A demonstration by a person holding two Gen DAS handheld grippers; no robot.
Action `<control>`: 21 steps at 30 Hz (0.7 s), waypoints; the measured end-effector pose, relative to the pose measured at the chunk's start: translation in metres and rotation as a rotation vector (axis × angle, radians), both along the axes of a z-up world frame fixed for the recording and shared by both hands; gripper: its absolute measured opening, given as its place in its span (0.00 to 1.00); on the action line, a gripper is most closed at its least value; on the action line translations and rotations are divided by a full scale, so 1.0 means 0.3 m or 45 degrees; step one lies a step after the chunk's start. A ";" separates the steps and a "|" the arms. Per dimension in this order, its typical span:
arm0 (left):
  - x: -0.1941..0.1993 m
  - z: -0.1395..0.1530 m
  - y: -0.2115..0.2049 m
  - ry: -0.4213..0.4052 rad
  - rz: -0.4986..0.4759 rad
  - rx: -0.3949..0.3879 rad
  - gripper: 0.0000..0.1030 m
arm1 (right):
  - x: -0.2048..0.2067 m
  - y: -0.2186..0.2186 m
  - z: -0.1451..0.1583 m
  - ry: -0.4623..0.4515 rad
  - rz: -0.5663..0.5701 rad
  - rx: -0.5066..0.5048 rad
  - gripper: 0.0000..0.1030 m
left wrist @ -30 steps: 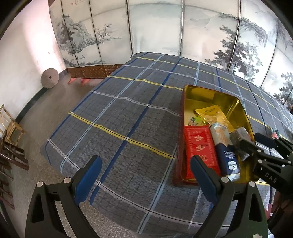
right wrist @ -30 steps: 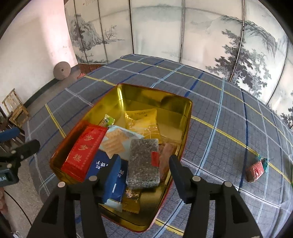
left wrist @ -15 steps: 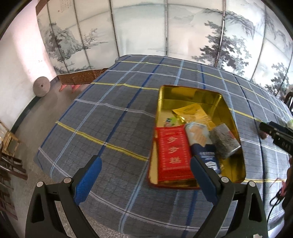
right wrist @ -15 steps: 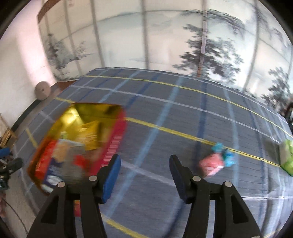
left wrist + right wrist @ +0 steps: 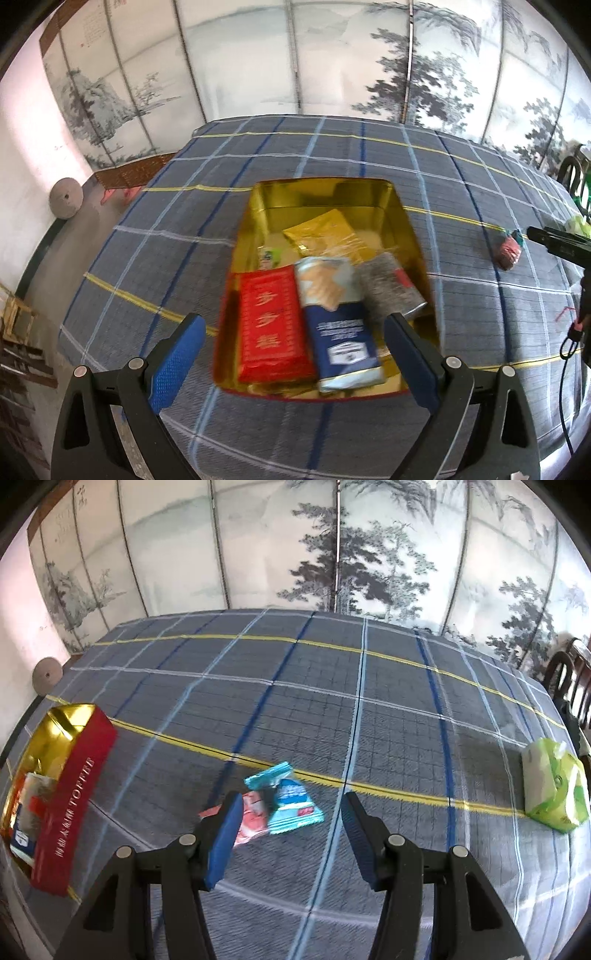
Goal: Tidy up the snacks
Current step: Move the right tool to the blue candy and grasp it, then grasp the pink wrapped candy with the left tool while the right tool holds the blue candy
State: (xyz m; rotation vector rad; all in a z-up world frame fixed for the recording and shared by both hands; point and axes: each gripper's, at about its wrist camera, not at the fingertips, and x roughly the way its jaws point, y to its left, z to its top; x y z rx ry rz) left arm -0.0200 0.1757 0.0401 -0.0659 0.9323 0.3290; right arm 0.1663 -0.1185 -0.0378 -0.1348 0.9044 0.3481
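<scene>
— What do we see in the gold tin (image 5: pixel 400 206)?

— We see it open on the checked cloth, with red outer walls. Inside lie a red packet (image 5: pixel 271 325) with gold characters, a blue and silver packet (image 5: pixel 338 325) beside it, a grey speckled one (image 5: pixel 389 291) at the right, and a yellow packet (image 5: pixel 328 236) behind them.

— And outside the tin?

— We see a pink and teal wrapped snack (image 5: pixel 275 806) flat on the cloth, well apart from the tin. A green and white pack (image 5: pixel 554 790) lies far at the right.
</scene>
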 end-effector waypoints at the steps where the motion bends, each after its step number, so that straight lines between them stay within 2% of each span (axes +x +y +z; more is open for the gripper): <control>1: 0.010 0.001 -0.016 0.001 -0.012 0.001 0.93 | 0.008 -0.002 -0.008 0.007 0.008 -0.005 0.55; 9: 0.102 0.006 -0.143 0.009 -0.118 0.022 0.93 | 0.088 -0.009 -0.095 0.061 0.071 -0.016 0.53; 14: 0.172 -0.009 -0.238 0.029 -0.198 0.032 0.93 | 0.103 -0.006 -0.134 0.057 0.113 -0.054 0.41; 21: 0.253 -0.037 -0.360 0.037 -0.306 0.027 0.93 | 0.096 -0.033 -0.148 0.013 0.145 -0.002 0.39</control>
